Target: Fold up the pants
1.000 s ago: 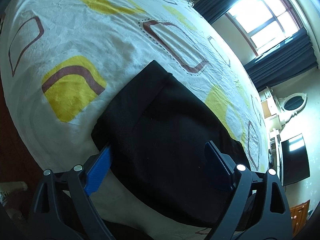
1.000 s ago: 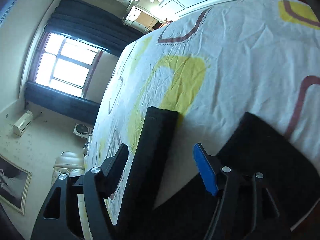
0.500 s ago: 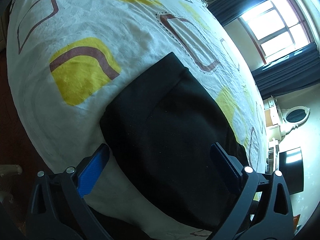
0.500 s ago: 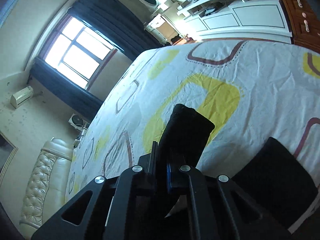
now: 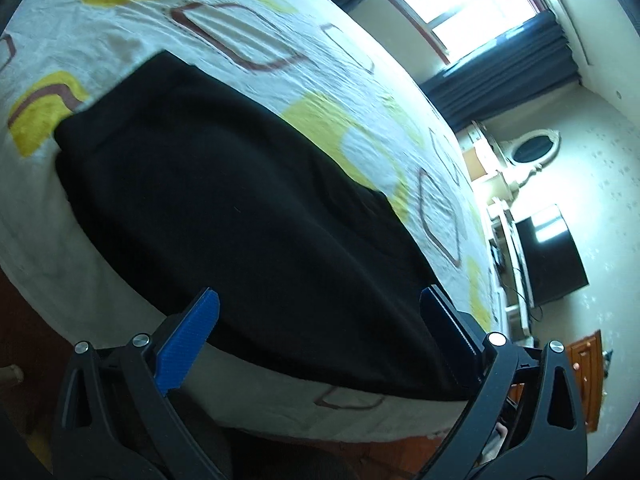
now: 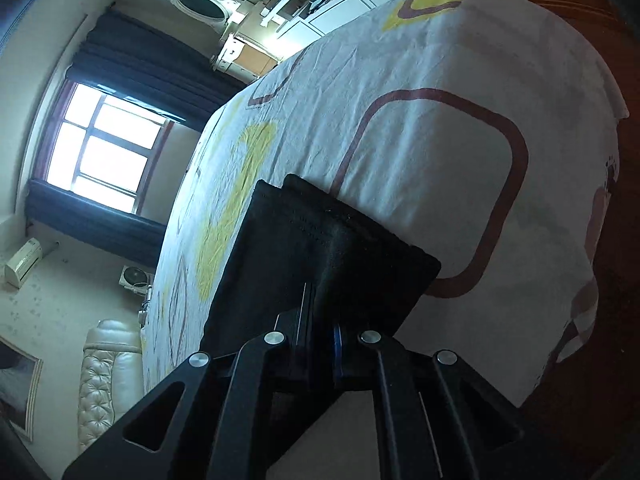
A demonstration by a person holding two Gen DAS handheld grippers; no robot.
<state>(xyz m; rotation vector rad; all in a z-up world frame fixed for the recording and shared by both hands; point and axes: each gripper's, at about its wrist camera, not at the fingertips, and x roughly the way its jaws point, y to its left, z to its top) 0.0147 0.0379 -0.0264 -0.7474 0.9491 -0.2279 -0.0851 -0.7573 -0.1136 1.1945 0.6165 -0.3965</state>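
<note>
- My left gripper (image 5: 320, 316), a black two-finger tool with blue ribbed pads, stands with its jaws spread wide. Nothing is clamped between them.
- The black fabric pants (image 5: 224, 208) lie flat on the white bed sheet printed with yellow patches and maroon rounded squares (image 5: 256, 24). In the left wrist view they spread across the near part of the bed, and both open fingers frame the garment's near edge above the cloth.
- My right gripper (image 6: 322, 336) has its jaws pressed fully together on a folded end of the same pants (image 6: 320, 248). The stitched hem edge sticks out past the fingertips, lifted clear of the sheet.
- In the right wrist view, the sheet (image 6: 420, 140) drapes over the bed corner just beyond the held cloth.
- Background items: a bright window with dark blue curtains (image 5: 532, 40), an oval white-framed mirror (image 5: 534, 152), a dark flat television screen (image 5: 548, 252) and a cream tufted headboard (image 6: 108, 384).
</note>
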